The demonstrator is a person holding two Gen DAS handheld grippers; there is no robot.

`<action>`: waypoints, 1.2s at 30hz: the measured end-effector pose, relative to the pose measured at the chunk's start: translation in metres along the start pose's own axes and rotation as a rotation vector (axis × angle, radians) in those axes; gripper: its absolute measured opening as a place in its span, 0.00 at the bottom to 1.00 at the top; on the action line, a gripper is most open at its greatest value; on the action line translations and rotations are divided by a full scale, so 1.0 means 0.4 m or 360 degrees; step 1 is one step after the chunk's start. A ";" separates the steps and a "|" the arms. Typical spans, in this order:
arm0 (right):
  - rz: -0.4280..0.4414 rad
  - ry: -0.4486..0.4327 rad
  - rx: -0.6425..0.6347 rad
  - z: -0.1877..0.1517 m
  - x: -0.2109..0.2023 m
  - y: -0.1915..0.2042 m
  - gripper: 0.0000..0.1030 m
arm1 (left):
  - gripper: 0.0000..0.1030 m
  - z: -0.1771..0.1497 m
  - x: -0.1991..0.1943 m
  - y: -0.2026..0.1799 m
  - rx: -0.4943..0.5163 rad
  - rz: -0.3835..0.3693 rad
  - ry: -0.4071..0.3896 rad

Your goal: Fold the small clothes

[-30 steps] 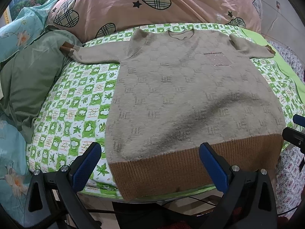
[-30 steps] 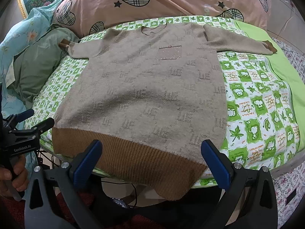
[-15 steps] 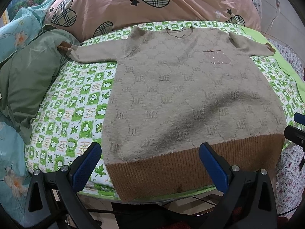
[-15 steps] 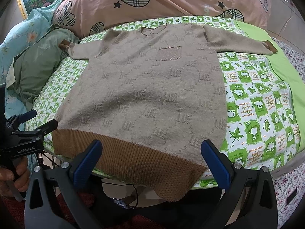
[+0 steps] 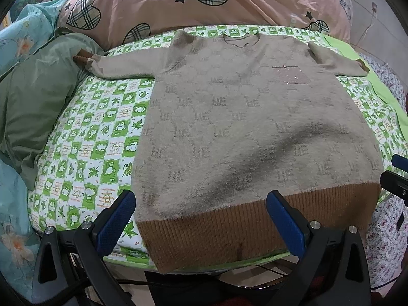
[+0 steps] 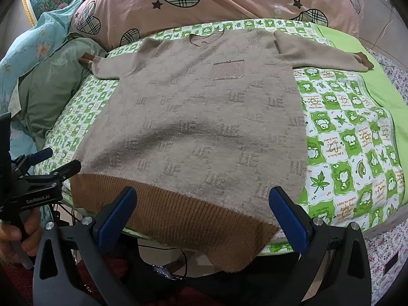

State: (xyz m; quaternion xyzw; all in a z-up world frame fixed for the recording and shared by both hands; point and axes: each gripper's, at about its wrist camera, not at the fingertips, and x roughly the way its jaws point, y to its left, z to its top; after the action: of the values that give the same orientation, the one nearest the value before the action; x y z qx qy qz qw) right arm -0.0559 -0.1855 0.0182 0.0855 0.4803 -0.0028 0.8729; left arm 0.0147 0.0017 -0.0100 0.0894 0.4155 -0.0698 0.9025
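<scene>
Both claws gape with nothing between their pads: the left gripper (image 5: 201, 219) and right gripper (image 6: 204, 216) have edged nearer the sweater (image 5: 244, 137), which lies flat, unfolded, its brown hem (image 6: 178, 219) overhanging the bed's near edge. Folding looks about to begin. The checked sheet (image 6: 352, 127) runs back to a pink quilt (image 5: 204, 2).

Dim indoor light, soft shadow across sweater (image 5: 244, 137) mid; sharp focus, heavy fisheye warp w/ dark corners.
</scene>
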 end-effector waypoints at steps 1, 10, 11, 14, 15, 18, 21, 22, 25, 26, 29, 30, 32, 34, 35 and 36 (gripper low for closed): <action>-0.0007 0.0005 0.0001 0.000 0.000 -0.003 1.00 | 1.00 0.002 0.004 0.001 0.0007 0.0005 0.0008; -0.0028 0.0043 0.0030 0.008 0.017 -0.028 1.00 | 1.00 0.016 0.035 -0.009 0.0024 -0.0028 0.0035; -0.0029 0.0041 0.0029 0.008 0.018 -0.031 1.00 | 1.00 0.016 0.038 -0.013 0.0029 -0.0031 0.0041; -0.0018 0.0030 0.0046 0.010 0.020 -0.042 1.00 | 1.00 0.019 0.044 -0.025 0.0036 -0.0058 0.0042; -0.0001 0.0046 0.0065 0.012 0.022 -0.045 1.00 | 1.00 0.022 0.048 -0.028 0.0038 -0.0062 0.0046; -0.0002 0.0027 0.0102 0.021 0.022 -0.066 1.00 | 1.00 0.034 0.061 -0.030 0.0022 -0.0101 0.0061; -0.0003 0.0016 0.0147 0.036 0.022 -0.094 1.00 | 1.00 0.046 0.070 -0.019 -0.0031 -0.0202 0.0062; -0.0019 0.0003 0.0153 0.042 0.020 -0.104 1.00 | 1.00 0.051 0.071 -0.017 -0.0049 -0.0225 0.0059; -0.0045 0.0012 0.0174 0.062 0.022 -0.132 1.00 | 1.00 0.068 0.075 -0.017 -0.0044 -0.0213 0.0005; -0.0047 0.0013 0.0185 0.070 0.022 -0.142 1.00 | 1.00 0.074 0.077 -0.018 -0.0037 -0.0188 -0.0006; -0.0040 -0.0026 0.0227 0.102 0.020 -0.188 1.00 | 1.00 0.095 0.090 -0.020 -0.0013 -0.0107 -0.0019; -0.0033 -0.0031 0.0251 0.113 0.022 -0.205 1.00 | 1.00 0.102 0.093 -0.017 -0.0019 -0.0096 -0.0019; -0.0046 -0.0054 0.0285 0.137 0.026 -0.244 1.00 | 0.99 0.113 0.100 -0.007 -0.0041 -0.0087 -0.0011; -0.0060 -0.0087 0.0322 0.167 0.031 -0.292 1.00 | 0.99 0.124 0.112 0.005 -0.0070 -0.0089 0.0006; -0.0067 -0.0101 0.0344 0.181 0.033 -0.317 1.00 | 0.99 0.127 0.120 0.010 -0.0079 -0.0085 0.0021; -0.0075 -0.0128 0.0376 0.203 0.034 -0.357 1.00 | 0.99 0.130 0.127 0.014 -0.0091 -0.0090 0.0036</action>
State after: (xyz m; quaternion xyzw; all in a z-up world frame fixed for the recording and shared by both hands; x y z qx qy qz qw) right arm 0.0070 -0.3374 0.0284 0.1764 0.4431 -0.0832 0.8750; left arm 0.0869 -0.0070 -0.0148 0.0525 0.4300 -0.0824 0.8975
